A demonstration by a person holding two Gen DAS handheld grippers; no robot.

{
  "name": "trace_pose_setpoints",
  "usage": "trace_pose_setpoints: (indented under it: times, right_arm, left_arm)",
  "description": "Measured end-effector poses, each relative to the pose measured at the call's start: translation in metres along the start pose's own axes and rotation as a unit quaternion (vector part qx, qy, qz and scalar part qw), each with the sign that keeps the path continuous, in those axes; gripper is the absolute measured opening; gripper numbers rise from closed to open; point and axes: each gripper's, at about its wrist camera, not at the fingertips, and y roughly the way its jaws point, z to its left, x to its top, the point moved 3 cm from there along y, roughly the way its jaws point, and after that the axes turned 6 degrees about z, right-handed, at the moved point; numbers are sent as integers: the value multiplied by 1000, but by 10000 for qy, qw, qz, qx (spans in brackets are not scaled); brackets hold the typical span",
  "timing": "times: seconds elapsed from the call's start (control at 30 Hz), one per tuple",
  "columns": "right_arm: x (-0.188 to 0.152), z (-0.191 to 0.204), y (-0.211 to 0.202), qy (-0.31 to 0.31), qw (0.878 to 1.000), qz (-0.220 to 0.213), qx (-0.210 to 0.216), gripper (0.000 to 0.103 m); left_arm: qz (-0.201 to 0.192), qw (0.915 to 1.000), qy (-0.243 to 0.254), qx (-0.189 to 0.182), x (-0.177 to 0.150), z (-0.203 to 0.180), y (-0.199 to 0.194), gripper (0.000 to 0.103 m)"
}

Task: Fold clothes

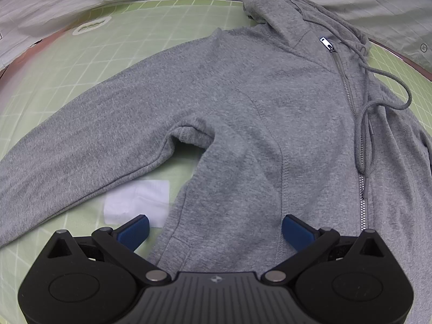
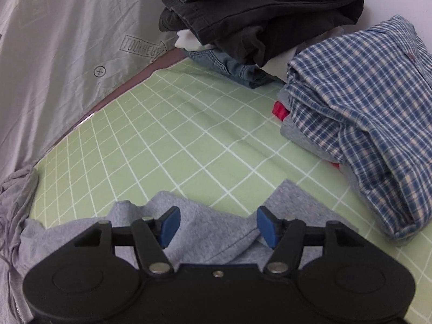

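- The wrinkled white cloth sheet [image 2: 67, 54] has an arrow-shaped box with upside-down letters. They seem to say "LOOK HERE".
- Near that box on the sheet is a small circle with a plus sign [image 2: 99, 71] inside.
- The same circle with a plus also shows in the left claw's view.

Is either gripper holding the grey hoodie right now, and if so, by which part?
Nothing is held: left gripper and right gripper are both open above the grey hoodie.
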Motion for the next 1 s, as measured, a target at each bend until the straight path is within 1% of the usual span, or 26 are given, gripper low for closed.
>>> trace_pose_setpoints:
  times: [0.03,0.07,0.1,0.13,0.23,0.3,0.4,0.43,0.47,0.57,0.6,0.67,0.7,0.73,0.8,0.83,0.87,0.93,1.0]
  right_arm:
    - [-1,1,4,-38,10000,53,71,49]
    - [-3,4,5,-123,9998,86,116,35]
    - [-7,8,1,-288,9995,53,129,4]
    - [-11,13,-4,-486,9987,-16,133,3]
    - [-26,30,-17,-1137,9933,-123,178,3]
    - [-39,40,-27,-1419,9895,-182,205,3]
    - [-58,56,-47,-1853,9817,-395,212,3]
    - [-63,60,-49,-1953,9798,-344,240,3]
    - [-67,62,-46,-1986,9794,-204,311,4]
    - [-75,55,-28,-1634,9847,331,496,5]
    - [-74,52,-27,-1516,9860,418,562,5]
    - [-68,44,-32,-1185,9894,363,757,9]
    - [-64,39,-37,-993,9909,256,869,18]
    - [-58,34,-44,-812,9923,84,930,39]
    - [-46,24,-56,-479,9938,-317,948,57]
    - [-40,17,-60,-332,9941,-474,920,58]
    - [-34,11,-60,-231,9951,-537,792,58]
    - [-25,-1,-51,-96,9978,-530,393,58]
    - [-21,-12,-38,-108,9989,-457,-80,58]
  left_arm:
    - [-4,10000,-4,0,0,0,0,103]
    - [-6,10000,-7,1,0,0,0,103]
    - [-5,10000,-11,2,0,0,0,103]
    - [-4,10000,-14,4,0,0,0,103]
    - [0,10000,-25,9,1,-1,0,103]
    - [3,10000,-32,12,1,-1,0,103]
    - [3,10000,-34,13,2,-1,0,103]
    - [1,10000,-30,11,2,-1,0,103]
    - [-2,10000,-26,11,2,-1,0,103]
    - [-9,10000,-12,7,2,0,0,103]
    - [-12,10000,-5,5,2,0,0,103]
    - [-25,10000,-3,3,1,0,-1,103]
    - [-31,10000,-7,3,1,0,-1,103]
    - [-34,10000,-8,3,1,0,-1,103]
    - [-37,10000,-11,4,1,0,-1,103]
    - [-37,10000,-12,4,1,0,-1,103]
    - [-37,10000,-13,5,1,0,-1,103]
    - [-38,10000,-17,7,1,0,-1,103]
    - [-37,10000,-16,7,2,0,-1,103]
